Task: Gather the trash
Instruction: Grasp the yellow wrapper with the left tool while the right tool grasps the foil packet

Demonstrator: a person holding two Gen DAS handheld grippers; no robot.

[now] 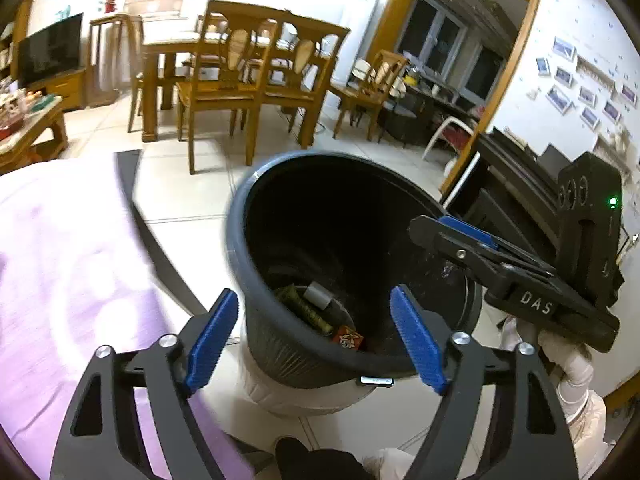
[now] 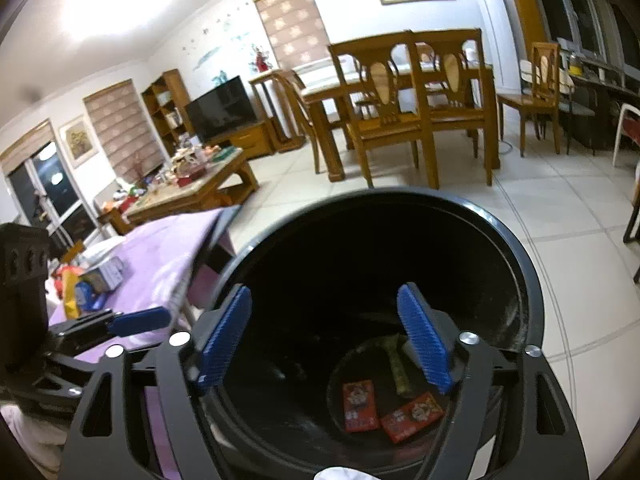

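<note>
A dark round trash bin (image 1: pixel 240 216) stands on the tiled floor beside a table with a purple cloth (image 1: pixel 60 260). On its bottom lie a green wrapper (image 1: pixel 308 310), a grey piece (image 1: pixel 318 295) and a red packet (image 1: pixel 349 338). My left gripper (image 1: pixel 314 296) is open over the bin's near rim, nothing between its blue pads. My right gripper (image 2: pixel 325 292) is open above the bin's (image 2: pixel 532 280) mouth, also empty. Below it lie two red packets (image 2: pixel 360 404) and the green wrapper (image 2: pixel 400 372). The right gripper (image 1: pixel 432 228) also shows from the side in the left wrist view.
A small box (image 2: pixel 104 276) and colourful packets lie on the purple cloth (image 2: pixel 160 256). Wooden dining chairs (image 1: pixel 224 92) and a table stand behind the bin. A cluttered coffee table (image 2: pixel 192 188) and a TV (image 2: pixel 222 106) are far left. A white-gloved hand (image 1: pixel 572 364) holds the right gripper.
</note>
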